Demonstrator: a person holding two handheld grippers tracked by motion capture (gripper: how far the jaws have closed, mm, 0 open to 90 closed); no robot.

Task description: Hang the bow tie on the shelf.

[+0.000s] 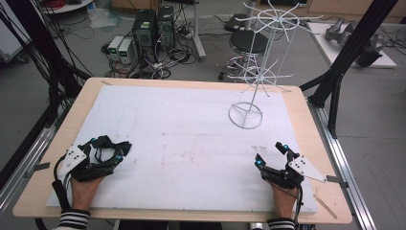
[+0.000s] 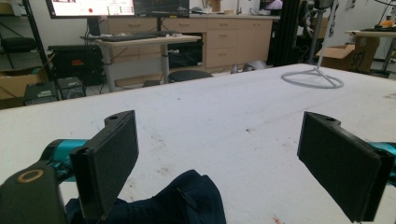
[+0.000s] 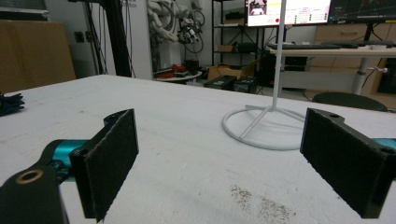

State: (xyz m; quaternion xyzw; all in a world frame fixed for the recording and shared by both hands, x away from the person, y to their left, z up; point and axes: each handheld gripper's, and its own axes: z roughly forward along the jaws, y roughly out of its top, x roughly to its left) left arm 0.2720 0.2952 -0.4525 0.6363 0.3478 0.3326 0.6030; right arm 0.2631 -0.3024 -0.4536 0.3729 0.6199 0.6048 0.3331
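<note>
1. Left gripper (image 1: 114,149): is being held low at the near left of the white board (image 1: 182,139), jaws spread wide, nothing clamped.
2. Dark cloth (image 2: 173,203): is lying on the board between and just below the left jaws, ungripped.
3. Right gripper (image 1: 272,154): is being held at the near right, jaws wide apart and empty.
4. White wire rack (image 1: 253,72): is standing upright at the far right, well apart from both grippers.

A pale wooden bench (image 1: 297,103) carries a large white foam board (image 1: 182,139) that covers nearly all of its top, marked with faint brownish scuffs. On the board's far right stands a white wire rack (image 1: 258,62) on a ring base, and a dark crumpled cloth (image 1: 111,146) lies near its front left corner.
</note>
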